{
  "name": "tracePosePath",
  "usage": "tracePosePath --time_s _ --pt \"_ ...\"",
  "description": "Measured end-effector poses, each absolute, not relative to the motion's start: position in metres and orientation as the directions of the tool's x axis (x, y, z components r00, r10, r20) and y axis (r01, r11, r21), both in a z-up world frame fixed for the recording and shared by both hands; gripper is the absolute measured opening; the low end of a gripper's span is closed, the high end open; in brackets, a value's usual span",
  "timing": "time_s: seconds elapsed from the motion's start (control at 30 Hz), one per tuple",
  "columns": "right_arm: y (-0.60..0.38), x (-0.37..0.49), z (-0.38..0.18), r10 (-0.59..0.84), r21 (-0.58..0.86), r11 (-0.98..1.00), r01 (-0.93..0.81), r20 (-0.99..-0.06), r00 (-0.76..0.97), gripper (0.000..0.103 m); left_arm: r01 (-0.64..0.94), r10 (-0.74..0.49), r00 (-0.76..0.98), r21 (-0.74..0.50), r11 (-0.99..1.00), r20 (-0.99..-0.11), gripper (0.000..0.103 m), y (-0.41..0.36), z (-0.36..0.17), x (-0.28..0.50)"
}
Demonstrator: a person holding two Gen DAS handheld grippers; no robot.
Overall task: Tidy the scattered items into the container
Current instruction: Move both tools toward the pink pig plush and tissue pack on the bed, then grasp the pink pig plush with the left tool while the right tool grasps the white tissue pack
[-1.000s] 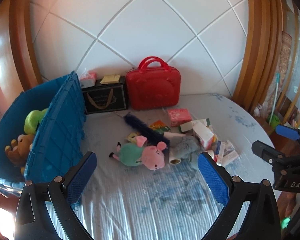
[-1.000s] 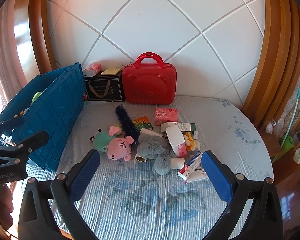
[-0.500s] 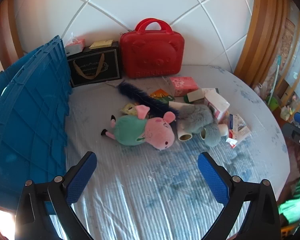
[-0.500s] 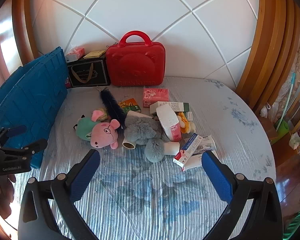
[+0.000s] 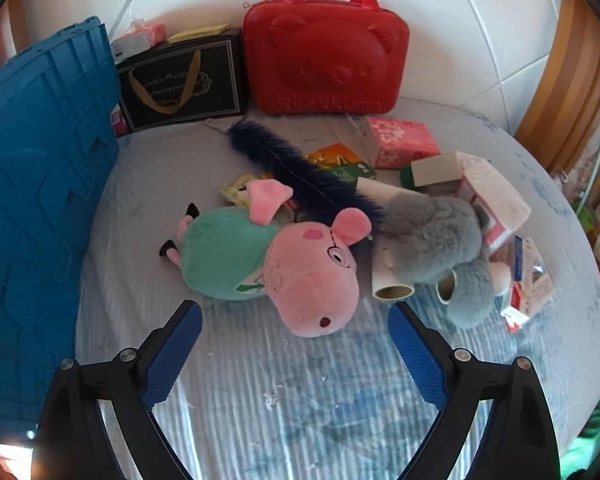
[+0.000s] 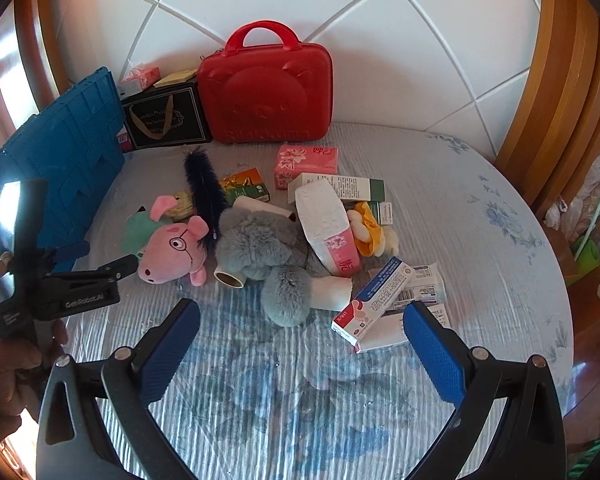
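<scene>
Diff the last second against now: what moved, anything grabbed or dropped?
Both grippers came down toward the pile. The left gripper now frames the pink-and-green plush pig, its jaws just narrowing slightly, nothing between them. The right gripper hangs open near the grey fluffy plush. Nothing grabbed or dropped. The pile, red bear-embossed case and blue plastic crate stayed put.

The plush pig point(image 5: 276, 268) is pink with a mint-green body, the case point(image 5: 324, 64) red, the crate point(image 5: 40, 184) blue, the bed sheet point(image 5: 300, 392) pale grey-blue, perhaps with faded flowers.
</scene>
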State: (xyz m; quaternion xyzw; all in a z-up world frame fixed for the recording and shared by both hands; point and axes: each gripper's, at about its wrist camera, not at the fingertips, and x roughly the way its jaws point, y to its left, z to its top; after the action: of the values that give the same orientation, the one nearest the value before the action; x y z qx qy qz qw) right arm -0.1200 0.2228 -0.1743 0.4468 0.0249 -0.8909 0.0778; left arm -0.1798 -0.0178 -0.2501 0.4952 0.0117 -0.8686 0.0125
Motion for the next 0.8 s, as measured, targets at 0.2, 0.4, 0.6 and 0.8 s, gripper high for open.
tracePosePath --time_s 0.2,0.4,0.6,0.8 --pt "0.246 -0.132 -0.200 -0.120 0.030 -0.985 0.170 -0.826 -0.551 0.103 0.083 -0.074 -0.467 0.039 -0.996 -0.881 0.095 -0.013 -0.303 -0.214" --pt "0.258 -0.145 -0.211 -0.126 0.033 -0.983 0.181 -0.835 -0.536 0.103 0.080 -0.075 -0.493 0.041 -0.996 -0.867 0.075 -0.004 -0.317 -0.222" --pt "0.253 -0.160 -0.215 -0.150 0.040 -0.977 0.211 -0.828 -0.540 0.103 0.068 -0.064 -0.501 0.035 -0.997 -0.863 0.051 0.002 -0.307 -0.207" --pt "0.236 -0.184 -0.222 -0.173 0.028 -0.966 0.258 -0.812 -0.558 0.103 0.061 -0.052 -0.530 0.023 -0.998 -0.846 0.049 -0.004 -0.287 -0.189"
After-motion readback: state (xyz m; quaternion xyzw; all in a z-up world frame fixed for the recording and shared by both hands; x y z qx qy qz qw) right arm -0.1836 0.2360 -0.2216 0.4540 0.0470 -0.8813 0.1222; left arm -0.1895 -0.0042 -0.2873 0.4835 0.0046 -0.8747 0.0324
